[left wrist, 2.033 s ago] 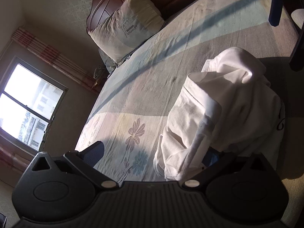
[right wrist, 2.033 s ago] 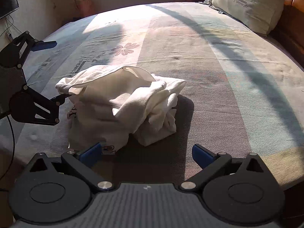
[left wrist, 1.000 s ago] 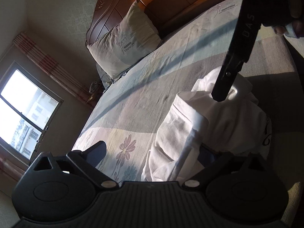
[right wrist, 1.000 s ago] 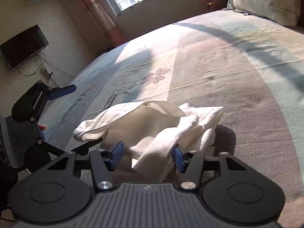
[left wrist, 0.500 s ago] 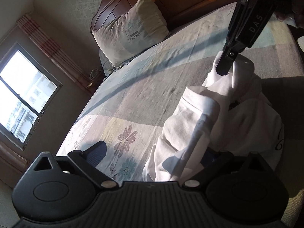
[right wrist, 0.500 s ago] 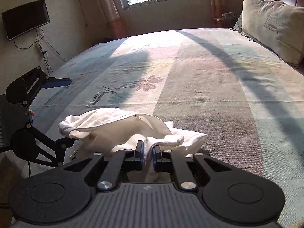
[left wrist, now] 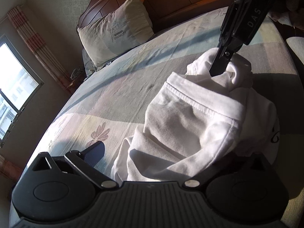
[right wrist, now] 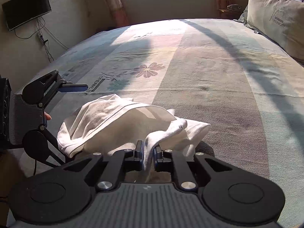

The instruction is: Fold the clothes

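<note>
Sunlit striped bedsheet with a flower print covers a bed, a pillow at its headboard. Right gripper has its jaws nearly closed, pinching a fold of the crumpled white garment lying directly ahead of it. Left gripper is spread wide, one finger under the garment's near edge, the other beside it.
</note>
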